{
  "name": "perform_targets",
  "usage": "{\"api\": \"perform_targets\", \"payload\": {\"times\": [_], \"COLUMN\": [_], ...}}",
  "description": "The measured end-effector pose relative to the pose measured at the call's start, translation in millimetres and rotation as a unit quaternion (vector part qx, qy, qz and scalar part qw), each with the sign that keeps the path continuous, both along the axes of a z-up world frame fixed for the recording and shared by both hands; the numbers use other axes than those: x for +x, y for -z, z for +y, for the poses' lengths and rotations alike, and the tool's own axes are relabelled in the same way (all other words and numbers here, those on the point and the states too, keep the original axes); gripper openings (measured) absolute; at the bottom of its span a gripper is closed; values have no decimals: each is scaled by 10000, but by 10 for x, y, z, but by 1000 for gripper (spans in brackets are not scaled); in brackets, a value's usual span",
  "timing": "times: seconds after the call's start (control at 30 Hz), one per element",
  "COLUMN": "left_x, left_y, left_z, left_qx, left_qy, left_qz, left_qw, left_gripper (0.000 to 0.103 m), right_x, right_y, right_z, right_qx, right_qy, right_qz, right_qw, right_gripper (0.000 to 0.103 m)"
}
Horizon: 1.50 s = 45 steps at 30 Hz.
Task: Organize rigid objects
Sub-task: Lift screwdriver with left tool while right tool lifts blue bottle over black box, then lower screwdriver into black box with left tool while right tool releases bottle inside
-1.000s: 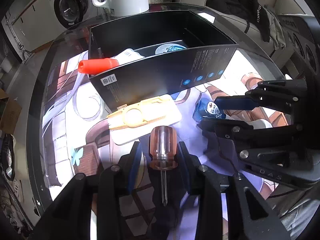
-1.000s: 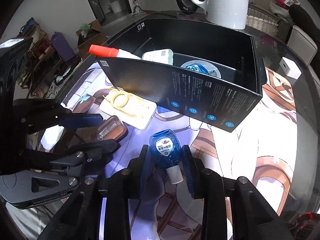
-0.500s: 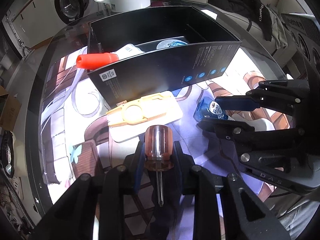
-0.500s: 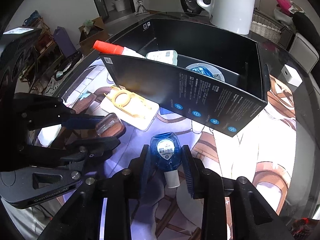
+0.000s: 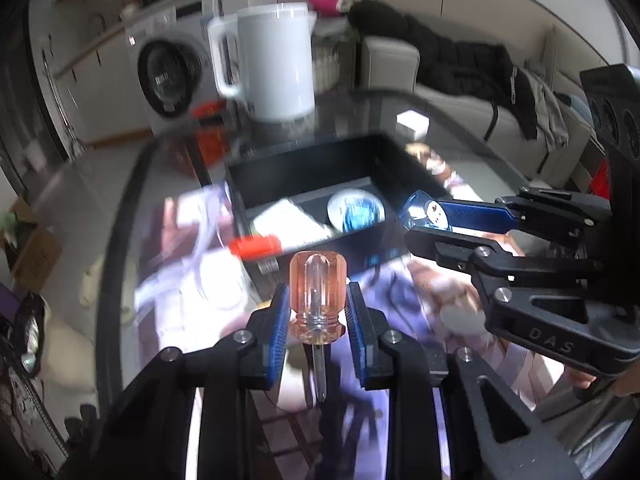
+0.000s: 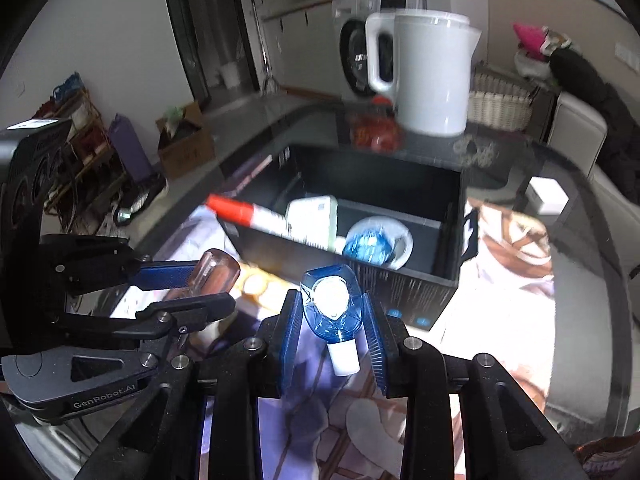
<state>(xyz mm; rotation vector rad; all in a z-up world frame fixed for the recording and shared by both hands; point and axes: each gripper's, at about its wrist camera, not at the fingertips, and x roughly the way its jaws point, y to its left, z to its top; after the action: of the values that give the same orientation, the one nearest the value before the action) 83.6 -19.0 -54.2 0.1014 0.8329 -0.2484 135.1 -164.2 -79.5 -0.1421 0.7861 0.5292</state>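
Observation:
My left gripper [image 5: 316,314] is shut on a stubby screwdriver [image 5: 318,292] with a clear orange handle, held above the table in front of the black box [image 5: 304,178]. My right gripper [image 6: 331,316] is shut on a small blue bottle [image 6: 331,306] with a white cap, held near the box's front wall [image 6: 400,288]. Each gripper shows in the other's view: the right [image 5: 436,224], the left [image 6: 188,286]. Inside the box lie a red-capped tube [image 6: 240,211], a white pack [image 6: 312,220] and a blue item on a white disc [image 6: 376,242].
A white kettle [image 5: 272,64] stands behind the box on the dark glass table [image 6: 580,264]. A red packet [image 6: 374,130] lies beside the kettle. A small white block [image 6: 546,196] sits at the right. A cream tool [image 6: 260,284] lies below the grippers on the patterned cloth [image 6: 500,320].
Both grippers have risen from the table with their objects and moved toward the box; the views now look over the box's front wall into it.

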Motion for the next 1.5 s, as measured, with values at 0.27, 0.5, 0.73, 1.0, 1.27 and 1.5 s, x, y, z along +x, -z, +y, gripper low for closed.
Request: {"api": "perform_targets", "payload": {"times": [0.27,0.5,0.73,1.0,1.27,1.5], "left_x": [-282,-354,-346,-376,-272,-60], "left_y": [-482,-604,-616,-631,-692,-731], "left_z": [96,241,227,202,171,161], "left_qx": [-43,-278,-300,-338,-457,-664], "left_qy": [-266,-461,-454,-475,-567,-793], "left_qz": [-1751,-2249,-2240,-2250,-2265,-2169], "left_qw": [9842,9729,9731,9726,9713,9707], "left_gripper": [25,25,25,25,25,25], "right_x": [-453,-713,-807,-843,-812,-590], "right_y": [-485,-678,-705,-763,-793,-859], "right_z": [-97,-161,-104,-80,-97,-112], "right_qx": [529,805,830,868,914,987], "right_qy": [234,506,497,476,525,674], "right_qz": [-1761,-2396,-2436,-2409,-2367,-2336], "right_qw": [9827,9662,9651,9655,9658,9649], "right_gripper": [31,31,31,31,31,31]}}
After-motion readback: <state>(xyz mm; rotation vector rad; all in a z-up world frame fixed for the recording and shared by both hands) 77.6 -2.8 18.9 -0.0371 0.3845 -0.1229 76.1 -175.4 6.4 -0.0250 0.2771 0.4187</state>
